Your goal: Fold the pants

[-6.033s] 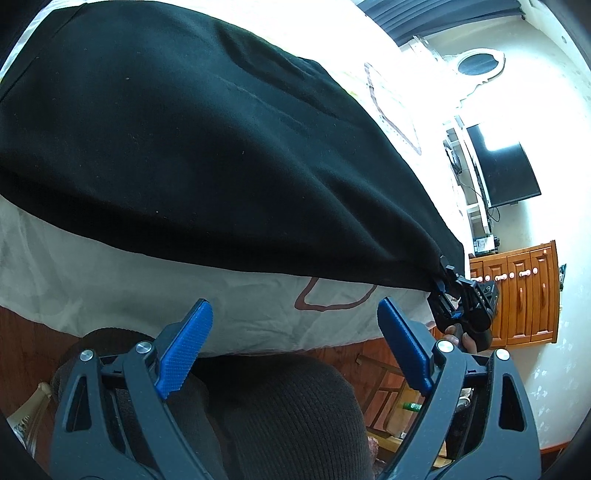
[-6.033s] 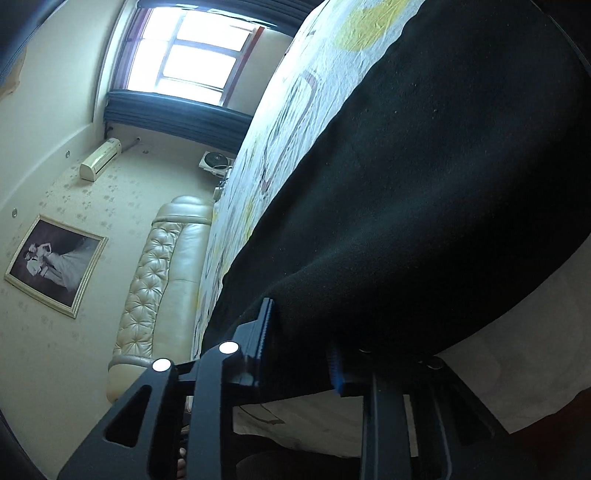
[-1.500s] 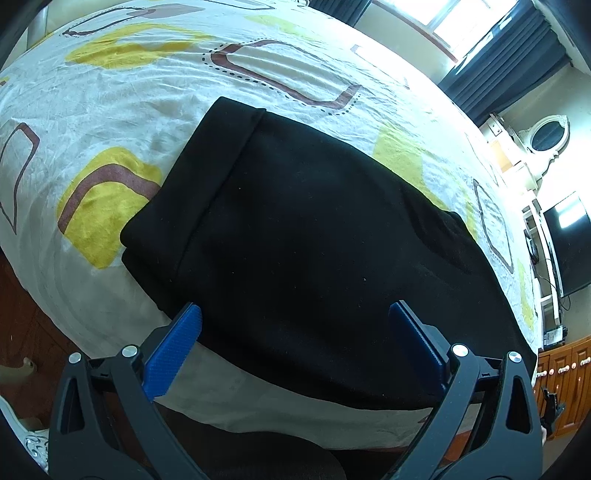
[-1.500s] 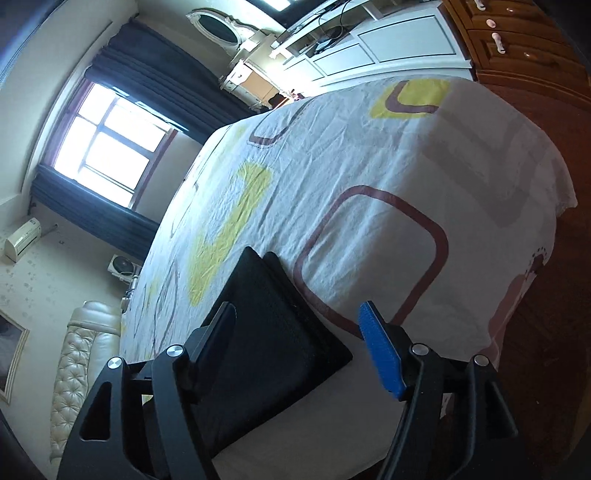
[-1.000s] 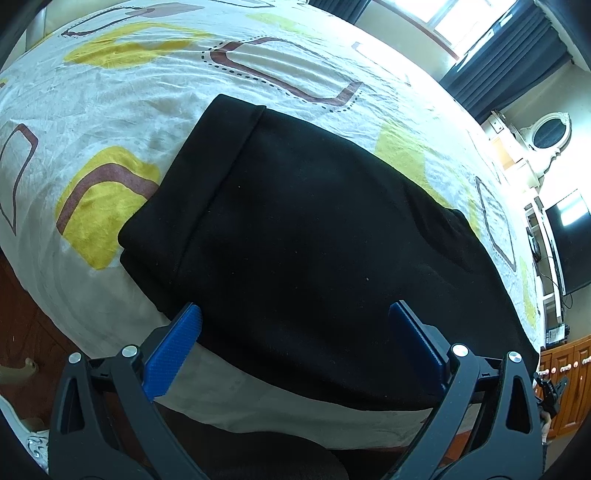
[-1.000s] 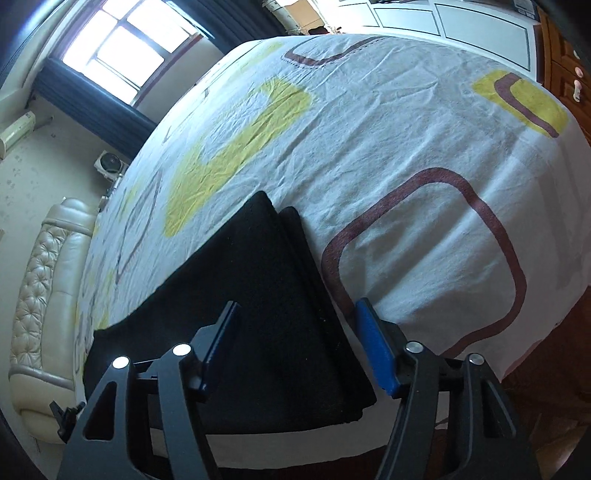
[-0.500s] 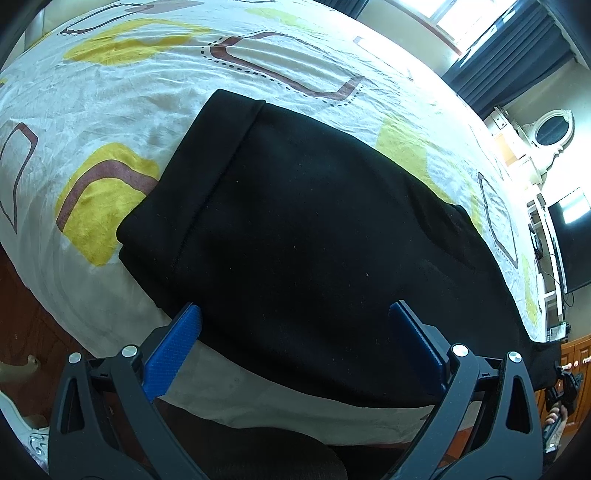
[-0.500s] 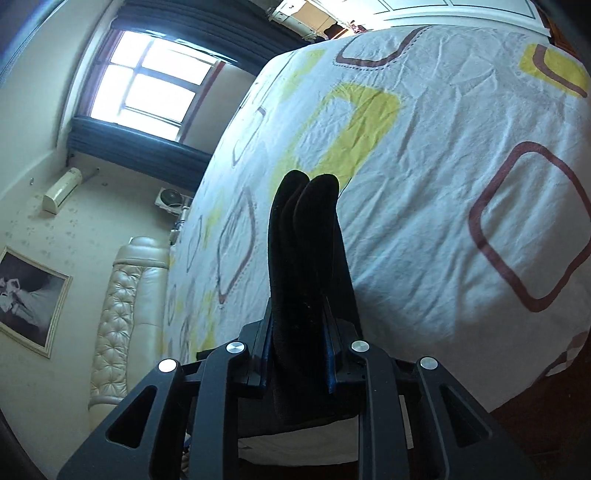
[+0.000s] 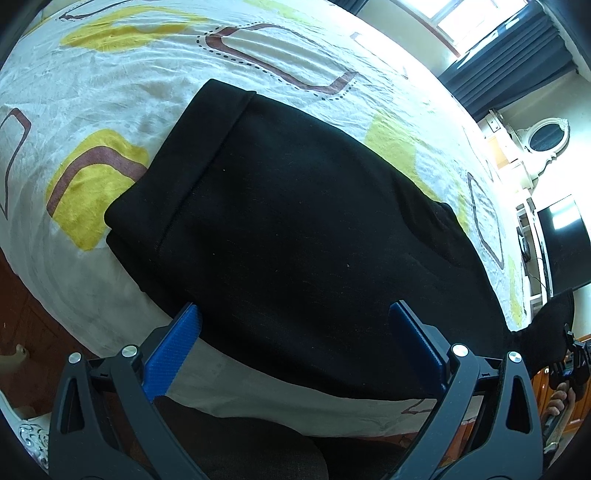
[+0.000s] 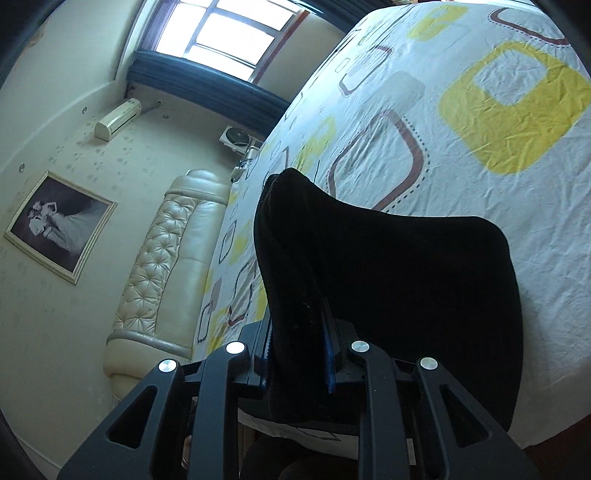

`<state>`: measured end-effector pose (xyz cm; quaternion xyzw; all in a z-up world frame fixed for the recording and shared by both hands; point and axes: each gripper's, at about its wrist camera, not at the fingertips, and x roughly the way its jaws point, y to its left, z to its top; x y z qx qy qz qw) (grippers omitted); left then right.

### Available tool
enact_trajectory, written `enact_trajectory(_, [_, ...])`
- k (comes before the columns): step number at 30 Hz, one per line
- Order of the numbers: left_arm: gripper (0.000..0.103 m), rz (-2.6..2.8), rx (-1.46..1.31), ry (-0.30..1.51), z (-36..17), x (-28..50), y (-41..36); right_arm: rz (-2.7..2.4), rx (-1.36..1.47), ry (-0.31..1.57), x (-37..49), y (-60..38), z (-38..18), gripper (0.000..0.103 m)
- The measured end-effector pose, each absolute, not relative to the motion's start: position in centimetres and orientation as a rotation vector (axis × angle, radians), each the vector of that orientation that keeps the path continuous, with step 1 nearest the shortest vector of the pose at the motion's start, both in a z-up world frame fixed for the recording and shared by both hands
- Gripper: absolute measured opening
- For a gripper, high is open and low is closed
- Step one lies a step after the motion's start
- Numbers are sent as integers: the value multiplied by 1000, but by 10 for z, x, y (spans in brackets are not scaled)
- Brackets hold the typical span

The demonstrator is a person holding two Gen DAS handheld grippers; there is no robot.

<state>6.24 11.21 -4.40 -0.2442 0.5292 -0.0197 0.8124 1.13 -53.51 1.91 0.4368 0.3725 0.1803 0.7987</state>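
While the black pants (image 9: pixel 303 229) lay folded lengthwise along the near edge of the bed (image 9: pixel 122 62), one end of them was lifted clear of the sheet, pinched in the right gripper (image 10: pixel 297 350). That gripper's jaws had just been closing, and in the right wrist view the blue pads pressed from both sides on a thick bunch of dark cloth, which rose above the fingers in a rounded fold and draped away toward the bed's near edge. In the left wrist view the same raised end showed as a dark flap at the far right, with the right gripper (image 9: pixel 570 363) beneath it and a few fingers of the person's hand (image 9: pixel 559 397) around its handle. The rest of the garment rested flat, its cuffed end (image 9: pixel 207 136) toward the left of that view, lying over a yellow and brown square in the sheet's pattern. The left gripper (image 9: pixel 295 332) hung above the near long edge of the pants with its jaws spread wide, blue pads (image 9: pixel 173 350) apart and nothing between them; the cloth lay beyond the pads, not touched. Beyond the bed stood a cream tufted headboard (image 10: pixel 162 266), a framed picture (image 10: pixel 59 225) on the wall, a window (image 10: pixel 218 29) with dark curtains, and a dark television screen (image 9: pixel 561 240).
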Motion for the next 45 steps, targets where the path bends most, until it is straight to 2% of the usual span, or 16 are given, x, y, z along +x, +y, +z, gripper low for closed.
enact_trajectory(11, [101,-47,-543,1132,-43,62,115,444,830,981,43,-411,-33,22])
enact_trajectory(17, [101,-49,-544,1133,-44,62,115,425,832,1061,45,-381,-72,22])
enact_trajectory(24, [101,-50,-538,1135,-45,62,115,383,729,1090,42,-356,-77,22])
enact_trajectory(26, [101,-52,-529,1140,-47,62,114,359,680,1085,41,-346,-71,33])
enact_trajectory(28, [101,-61,-511,1149,-50,64,113,376,695,1061,36,-338,-65,74])
enact_trajectory(30, [101,-72,-495,1155,-53,66,111,368,661,1051,33,-326,-61,83])
enact_trajectory(33, [101,-82,-493,1159,-56,67,112,306,481,1035,29,-301,-57,89])
enact_trajectory(39, [101,-97,-472,1159,-60,68,110,181,262,968,17,-276,-57,91])
enact_trajectory(41, [101,-106,-419,1165,-61,68,104,198,280,967,9,-282,-52,91])
enact_trajectory(45, [101,-124,-272,1173,-63,67,89,183,564,822,-30,-326,-34,91])
